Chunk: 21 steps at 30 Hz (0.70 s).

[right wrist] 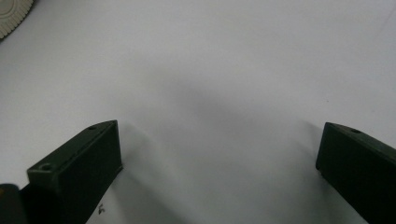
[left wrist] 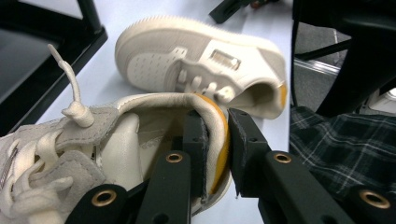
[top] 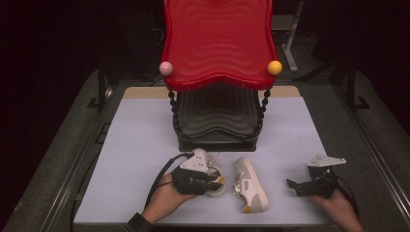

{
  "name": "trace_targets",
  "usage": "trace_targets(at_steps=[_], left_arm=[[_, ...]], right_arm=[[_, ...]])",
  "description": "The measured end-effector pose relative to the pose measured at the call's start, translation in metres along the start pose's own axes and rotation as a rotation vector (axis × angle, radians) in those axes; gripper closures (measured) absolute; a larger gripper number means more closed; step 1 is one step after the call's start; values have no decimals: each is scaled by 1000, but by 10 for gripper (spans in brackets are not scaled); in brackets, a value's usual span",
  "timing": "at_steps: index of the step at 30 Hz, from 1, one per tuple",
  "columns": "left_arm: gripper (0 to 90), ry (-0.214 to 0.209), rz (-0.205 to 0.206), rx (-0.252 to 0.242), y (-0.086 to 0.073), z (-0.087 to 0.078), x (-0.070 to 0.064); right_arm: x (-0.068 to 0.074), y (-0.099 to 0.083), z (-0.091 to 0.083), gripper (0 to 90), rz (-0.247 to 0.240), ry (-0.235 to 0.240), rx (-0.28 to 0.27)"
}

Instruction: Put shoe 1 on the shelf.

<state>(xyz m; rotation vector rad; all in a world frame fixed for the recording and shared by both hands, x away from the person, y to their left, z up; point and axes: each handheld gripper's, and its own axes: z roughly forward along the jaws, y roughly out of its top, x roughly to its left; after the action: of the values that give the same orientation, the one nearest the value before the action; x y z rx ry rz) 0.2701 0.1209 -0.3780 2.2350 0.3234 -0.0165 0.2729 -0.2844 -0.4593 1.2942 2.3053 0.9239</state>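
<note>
In my left hand [top: 167, 195], at about seven o'clock on the white table [top: 140, 140], my left gripper [top: 216, 182] pinches the heel collar of the near shoe [left wrist: 116, 140]: one jaw sits inside the opening against the lining, the other presses the mustard-yellow heel tab from outside, so the jaws stand narrow and closed on that rim. Its knotted lace end sticks up at my ten o'clock in the left gripper view. Just beyond, toward one o'clock from that grip, the second shoe [top: 250, 186] lies on its side, sole toward my right hand, apart from the first. At five o'clock on the table my right gripper [top: 292, 186] rests low in my right hand [top: 338, 205], jaws spread wide over bare tabletop with nothing between them; a ribbed sole edge shows at eleven o'clock in the right gripper view. Farther off, at twelve o'clock, a black shoe rack [top: 217, 121] stands on the table, its red wavy top shelf [top: 217, 41] carrying a pink knob [top: 166, 68] and a yellow knob [top: 274, 67].
</note>
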Motion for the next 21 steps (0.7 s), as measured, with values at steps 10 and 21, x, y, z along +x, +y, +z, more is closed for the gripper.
trace_targets(at_steps=[10, 21], left_arm=[[777, -17, 51, -40, 29, -8, -11], [777, -1, 119, -53, 57, -14, -4]], right_arm=[[0, 0, 0, 0, 0, -1, 0], [0, 0, 0, 0, 0, 0, 0]])
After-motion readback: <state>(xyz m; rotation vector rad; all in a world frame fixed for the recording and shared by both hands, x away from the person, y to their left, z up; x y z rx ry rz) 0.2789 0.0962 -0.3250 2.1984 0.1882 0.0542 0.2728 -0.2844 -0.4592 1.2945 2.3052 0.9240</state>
